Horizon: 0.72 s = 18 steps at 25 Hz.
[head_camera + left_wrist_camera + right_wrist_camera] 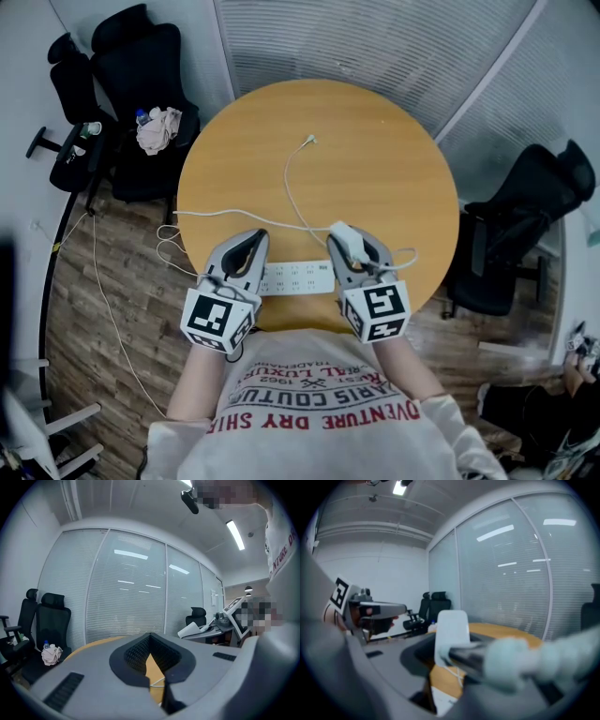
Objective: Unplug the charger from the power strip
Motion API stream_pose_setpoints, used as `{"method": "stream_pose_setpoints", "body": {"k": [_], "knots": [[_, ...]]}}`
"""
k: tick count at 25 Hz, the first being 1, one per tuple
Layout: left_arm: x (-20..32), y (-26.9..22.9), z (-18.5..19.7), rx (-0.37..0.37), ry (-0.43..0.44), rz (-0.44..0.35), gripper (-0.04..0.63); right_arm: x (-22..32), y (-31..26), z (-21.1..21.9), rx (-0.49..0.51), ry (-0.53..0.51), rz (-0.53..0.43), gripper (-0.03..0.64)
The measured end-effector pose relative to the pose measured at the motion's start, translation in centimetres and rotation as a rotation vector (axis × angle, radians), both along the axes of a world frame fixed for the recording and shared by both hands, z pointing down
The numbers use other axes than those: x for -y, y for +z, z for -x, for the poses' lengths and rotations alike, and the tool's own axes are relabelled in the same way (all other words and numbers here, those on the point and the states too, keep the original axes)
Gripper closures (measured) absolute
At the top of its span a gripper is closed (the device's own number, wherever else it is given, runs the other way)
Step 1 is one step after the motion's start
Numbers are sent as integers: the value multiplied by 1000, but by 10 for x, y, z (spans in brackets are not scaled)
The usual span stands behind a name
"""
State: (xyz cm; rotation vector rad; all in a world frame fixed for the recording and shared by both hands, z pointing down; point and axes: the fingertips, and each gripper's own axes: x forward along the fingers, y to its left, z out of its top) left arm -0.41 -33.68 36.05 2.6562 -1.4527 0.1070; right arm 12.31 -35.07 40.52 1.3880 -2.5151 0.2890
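Your shirt (319,441) print shows "DRY" in red. L grey gripper (259,237): jaws closed, nothing btwn. R grey gripper (356,247): jaws clamp the white rectangular charger (451,630), off the white plastic power strip (295,277) lying on the round wooden table (394,169) btwn grippers.

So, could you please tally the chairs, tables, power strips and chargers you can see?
Chairs: 3
Table: 1
Power strip: 1
Charger: 1
Total: 6

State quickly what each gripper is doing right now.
Left gripper: closed, holding nothing.
Right gripper: closed on the charger.
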Motion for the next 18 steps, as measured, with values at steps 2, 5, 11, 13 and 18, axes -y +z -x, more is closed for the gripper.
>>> {"method": "stream_pose_setpoints", "body": {"k": [2,5,11,13,18], "knots": [[-2,2,-1,-3,-2,5,561,-1,0,0,2,1,0,462],[-4,4,-2,-2,1,9,561,-2,1,0,5,4,5,462],[-6,7,-4,-3,7,17,561,-3,4,0,6,15,20,462],[-8,7,-3,-3,8,18,561,-4,5,1,-13,15,16,462],[-9,6,-3,21,4,4,561,-8,5,4,-29,12,15,462]]}}
